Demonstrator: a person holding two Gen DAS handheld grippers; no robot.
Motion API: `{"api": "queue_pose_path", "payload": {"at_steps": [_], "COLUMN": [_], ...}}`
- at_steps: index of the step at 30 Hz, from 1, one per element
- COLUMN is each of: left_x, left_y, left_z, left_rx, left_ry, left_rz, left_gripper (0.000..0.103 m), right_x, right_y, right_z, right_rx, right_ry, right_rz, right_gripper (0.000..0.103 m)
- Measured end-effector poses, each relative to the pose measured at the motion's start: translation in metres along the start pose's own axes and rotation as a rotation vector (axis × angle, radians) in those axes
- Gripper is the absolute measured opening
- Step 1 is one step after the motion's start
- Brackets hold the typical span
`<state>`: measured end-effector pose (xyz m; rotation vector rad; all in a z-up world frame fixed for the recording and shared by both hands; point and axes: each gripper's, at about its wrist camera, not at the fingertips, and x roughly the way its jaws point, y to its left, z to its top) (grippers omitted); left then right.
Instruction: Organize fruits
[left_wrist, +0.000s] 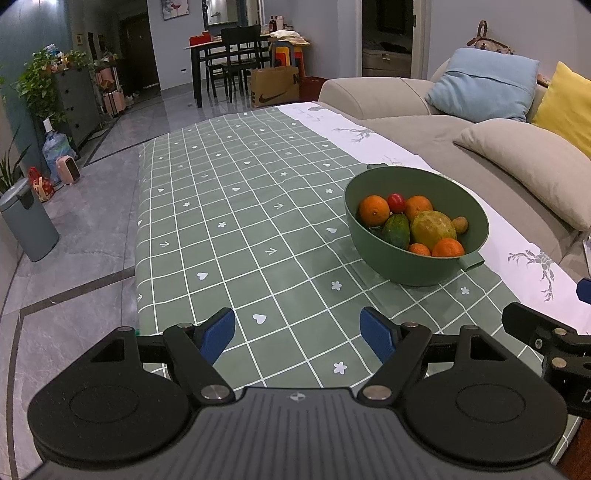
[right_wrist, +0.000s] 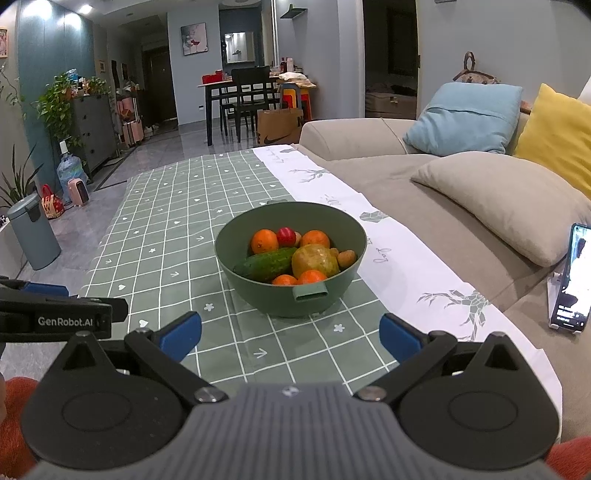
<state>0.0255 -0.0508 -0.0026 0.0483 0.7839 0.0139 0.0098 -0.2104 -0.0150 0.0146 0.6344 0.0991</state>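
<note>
A green bowl (left_wrist: 417, 266) (right_wrist: 258, 295) stands on the green checked tablecloth (left_wrist: 240, 206) (right_wrist: 166, 229). It holds several oranges (left_wrist: 373, 210) (right_wrist: 264, 240), a cucumber (left_wrist: 396, 230) (right_wrist: 266, 264), a yellow-green mango (left_wrist: 433, 229) (right_wrist: 314, 261), a small red fruit (left_wrist: 396, 202) (right_wrist: 285, 236) and a small brown fruit (left_wrist: 460, 224) (right_wrist: 346, 257). My left gripper (left_wrist: 297, 334) is open and empty, short and left of the bowl. My right gripper (right_wrist: 290, 336) is open and empty, just in front of the bowl. Its side shows at the right edge of the left wrist view (left_wrist: 546, 332).
A beige sofa (left_wrist: 424, 125) (right_wrist: 388, 170) with blue, yellow and beige cushions runs along the table's right side. A phone (right_wrist: 570, 277) stands on the sofa edge. A grey bin (left_wrist: 26, 221) (right_wrist: 33, 232) stands on the floor at left. A dining table with chairs (left_wrist: 236, 59) is far back.
</note>
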Motion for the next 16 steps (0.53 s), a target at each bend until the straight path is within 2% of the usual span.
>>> {"api": "queue_pose_path", "payload": {"at_steps": [16], "left_x": [0.007], "left_y": [-0.005], "left_z": [0.005], "left_rx": [0.004], "left_ry": [0.017], "left_rz": [-0.019], "left_gripper": [0.091], "right_x": [0.015], "right_y": [-0.009], "right_z": [-0.001], "right_rx": [0.026], "right_ry": [0.036], "right_rz": [-0.001], "right_gripper": [0.098]}}
